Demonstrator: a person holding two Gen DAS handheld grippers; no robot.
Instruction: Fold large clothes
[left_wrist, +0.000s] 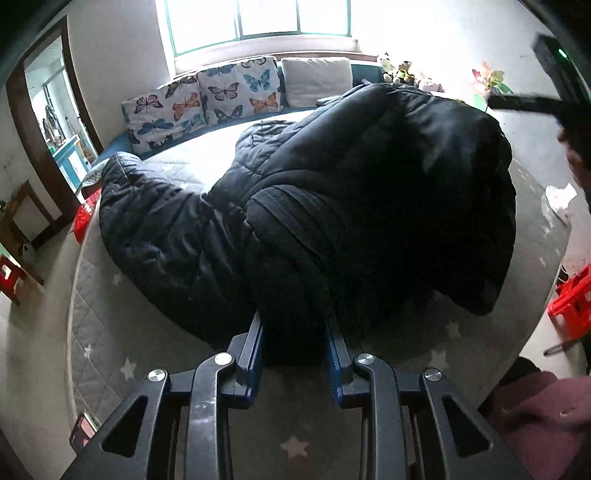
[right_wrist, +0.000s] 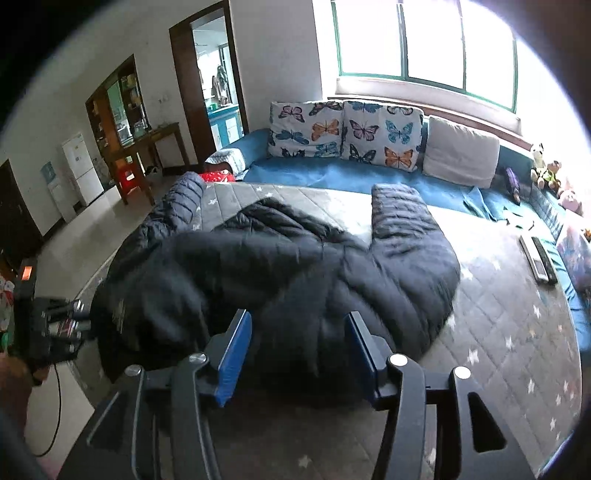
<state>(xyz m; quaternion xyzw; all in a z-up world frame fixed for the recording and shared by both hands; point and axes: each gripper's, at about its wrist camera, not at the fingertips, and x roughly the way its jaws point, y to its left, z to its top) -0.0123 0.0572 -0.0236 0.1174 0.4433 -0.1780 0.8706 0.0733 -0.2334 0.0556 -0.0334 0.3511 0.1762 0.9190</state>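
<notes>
Garment: black quilted puffer jacket (left_wrist: 332, 192) lies bunched on the grey star-print quilted mattress (left_wrist: 110, 332); one sleeve (right_wrist: 399, 206) points toward the blue sofa (right_wrist: 332, 173), the other sleeve (right_wrist: 184, 199) trails to the mattress's left edge.
Left hand-held gripper (left_wrist: 294, 325): blue-padded fingers (left_wrist: 255, 343) stand moderately apart with a thick fold of the jacket bunched between them and against both pads; the near edge of the jacket looks raised off the mattress here.
Right hand-held gripper (right_wrist: 300, 325): spread wide, jacket fabric in the gap between the fingers; contact with the pads cannot be told, the fabric here is blurred.
Cross view: the left unit shows at the left edge of the right wrist view, beside the jacket's left side.
Surroundings: two butterfly-print cushions (right_wrist: 347, 129) and a plain beige cushion (right_wrist: 461, 155) line the sofa back under a bright window (right_wrist: 424, 40); remote controls (right_wrist: 539, 258) lie at the mattress's right edge; stuffed toys (right_wrist: 546, 166) sit in the sofa corner.
</notes>
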